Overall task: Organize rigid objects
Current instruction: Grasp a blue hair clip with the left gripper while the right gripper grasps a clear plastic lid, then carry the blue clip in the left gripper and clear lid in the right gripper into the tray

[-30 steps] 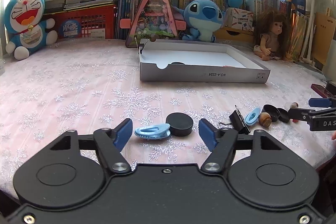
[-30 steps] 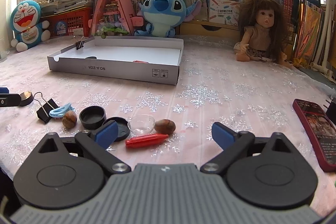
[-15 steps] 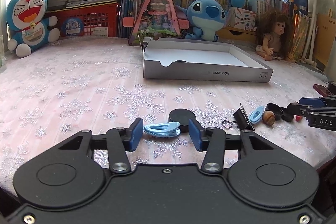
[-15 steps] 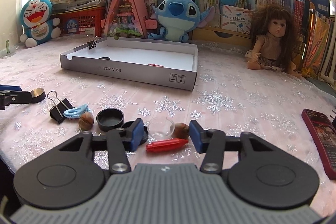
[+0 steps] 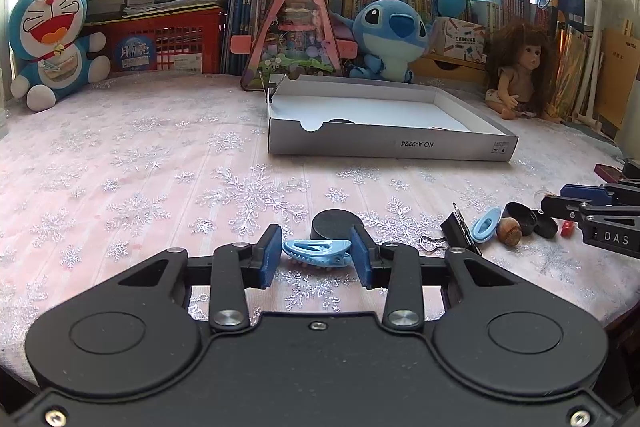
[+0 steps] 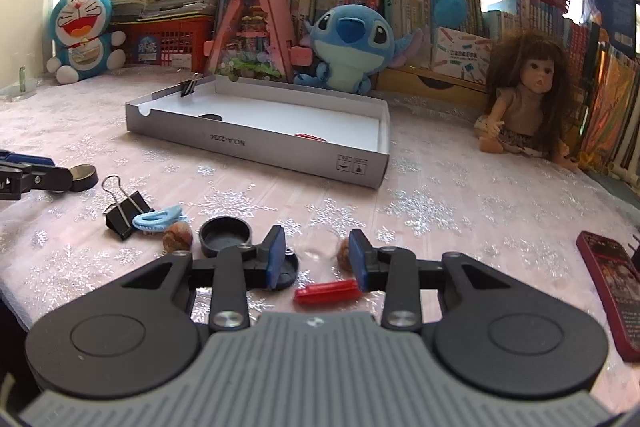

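My left gripper (image 5: 316, 254) is shut on a light-blue hair clip (image 5: 316, 251), held across its length just above the cloth, with a black round lid (image 5: 335, 223) behind it. My right gripper (image 6: 316, 255) has its jaws closed around a clear small cup (image 6: 320, 247); a red crayon-like stick (image 6: 326, 291) lies below it and a brown nut (image 6: 343, 251) by the right pad. A white shallow box (image 5: 392, 143) stands beyond; it also shows in the right wrist view (image 6: 256, 143).
On the cloth lie a black binder clip (image 6: 124, 211), a second blue hair clip (image 6: 158, 219), a nut (image 6: 177, 235) and black lids (image 6: 226, 233). A red phone (image 6: 612, 283) lies at right. Plush toys, a doll (image 6: 524, 103) and books line the back.
Both grippers have closed from wide open: the left onto the blue hair clip, the right around the clear cup. Both have risen slightly.
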The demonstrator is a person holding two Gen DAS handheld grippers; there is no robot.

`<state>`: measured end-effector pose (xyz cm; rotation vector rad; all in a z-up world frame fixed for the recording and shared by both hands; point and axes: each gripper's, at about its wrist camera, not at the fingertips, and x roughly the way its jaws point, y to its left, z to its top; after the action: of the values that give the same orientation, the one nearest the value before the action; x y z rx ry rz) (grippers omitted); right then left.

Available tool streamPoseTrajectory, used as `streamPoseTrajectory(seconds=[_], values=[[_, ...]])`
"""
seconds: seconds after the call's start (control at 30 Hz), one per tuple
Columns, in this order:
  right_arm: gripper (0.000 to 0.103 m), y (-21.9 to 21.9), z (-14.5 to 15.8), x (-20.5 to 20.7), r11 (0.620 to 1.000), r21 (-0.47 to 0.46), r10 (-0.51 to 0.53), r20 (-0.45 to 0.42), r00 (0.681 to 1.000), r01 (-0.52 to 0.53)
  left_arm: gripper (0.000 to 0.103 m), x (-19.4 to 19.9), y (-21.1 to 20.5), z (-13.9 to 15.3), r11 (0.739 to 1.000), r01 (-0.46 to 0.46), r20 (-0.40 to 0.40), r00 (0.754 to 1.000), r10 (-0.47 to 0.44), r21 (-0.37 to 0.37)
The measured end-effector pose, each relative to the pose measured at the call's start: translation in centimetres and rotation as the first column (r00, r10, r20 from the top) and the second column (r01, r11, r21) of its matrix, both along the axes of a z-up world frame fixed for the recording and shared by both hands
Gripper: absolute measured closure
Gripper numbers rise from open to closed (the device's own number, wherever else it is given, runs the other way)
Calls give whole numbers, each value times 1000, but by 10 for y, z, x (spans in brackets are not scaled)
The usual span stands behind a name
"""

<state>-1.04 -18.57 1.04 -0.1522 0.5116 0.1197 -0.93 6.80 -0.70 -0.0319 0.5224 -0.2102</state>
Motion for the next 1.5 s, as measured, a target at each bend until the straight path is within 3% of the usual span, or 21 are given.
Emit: streamPoseTrajectory(seconds=[0.33,0.4,0.77,1.0,1.03,1.07,1.17,1.5], values=[[62,3,-7,15,1000,0,0,-35,999,0,68,-1,-1,-1,1000,5,3,1000,-5,3],[55,2,-7,17,1000,5,-2,-37,999,2,68,-1,-1,-1,1000,5,4,1000,-5,2],[40,-16,-5,34,991,128,-16,-92,996,27,68,0,1,-2,1000,2,5,1000,-2,-3],[39,-23,-5,39,978,203,-25,-121,992,49,68,0,1,-2,1000,0,8,1000,0,-6],[41,-25,-5,40,974,223,-22,-127,992,50,68,0,1,-2,1000,-2,10,1000,2,-9],[55,-26,-4,40,969,243,-19,-133,991,51,68,-1,1,-1,1000,-3,15,1000,3,-9],[70,-26,-2,41,961,269,-28,-137,990,64,68,-4,-1,1,1000,2,32,999,-2,-3],[70,-14,9,35,977,212,-19,-82,996,36,68,-4,-4,12,1000,13,57,998,-12,-14]])
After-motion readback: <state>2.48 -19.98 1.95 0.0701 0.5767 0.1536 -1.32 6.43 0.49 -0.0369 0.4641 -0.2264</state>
